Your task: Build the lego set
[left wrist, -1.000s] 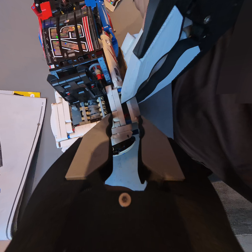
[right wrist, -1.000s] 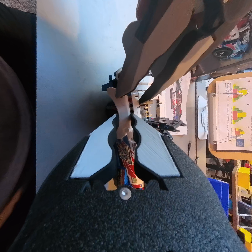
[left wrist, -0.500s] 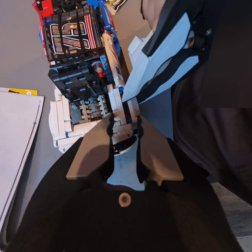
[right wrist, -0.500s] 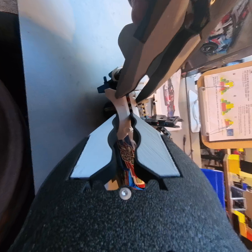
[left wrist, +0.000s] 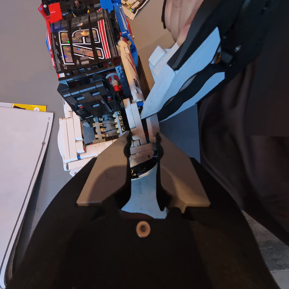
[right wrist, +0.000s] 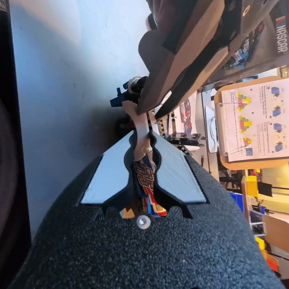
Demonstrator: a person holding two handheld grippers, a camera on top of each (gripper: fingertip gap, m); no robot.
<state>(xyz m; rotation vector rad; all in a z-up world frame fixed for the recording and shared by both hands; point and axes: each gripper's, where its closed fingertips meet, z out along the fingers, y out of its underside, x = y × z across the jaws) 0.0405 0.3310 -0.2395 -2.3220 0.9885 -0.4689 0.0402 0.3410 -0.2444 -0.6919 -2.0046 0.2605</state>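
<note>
The lego race car [left wrist: 82, 46] lies on the grey table [left wrist: 23, 54]. It has a black roof with a shiny number sticker, red and blue sides and a white front [left wrist: 70, 140]. My left gripper [left wrist: 142, 137] is shut on the car's white front corner, above a wheel. My right gripper [left wrist: 150, 118] comes in from the upper right, its tip on the same white side. In the right wrist view my right gripper [right wrist: 142, 134] is shut on a white curved arch panel [right wrist: 140, 125] of the car. The left gripper [right wrist: 147, 115] meets that panel from above.
An open instruction booklet [left wrist: 20, 156] lies left of the car. A hand [left wrist: 175, 20] and dark clothing [left wrist: 242, 156] fill the right side. Beyond the car are the set's box [right wrist: 265, 39], a wooden board with a picture sheet [right wrist: 258, 125] and yellow and blue bins [right wrist: 250, 187]. Both grippers' tips are close together, under 4 cm apart.
Both grips have held. The car and both grippers have shifted and tilted slightly together, and the booklet has slid toward the left edge of the left wrist view.
</note>
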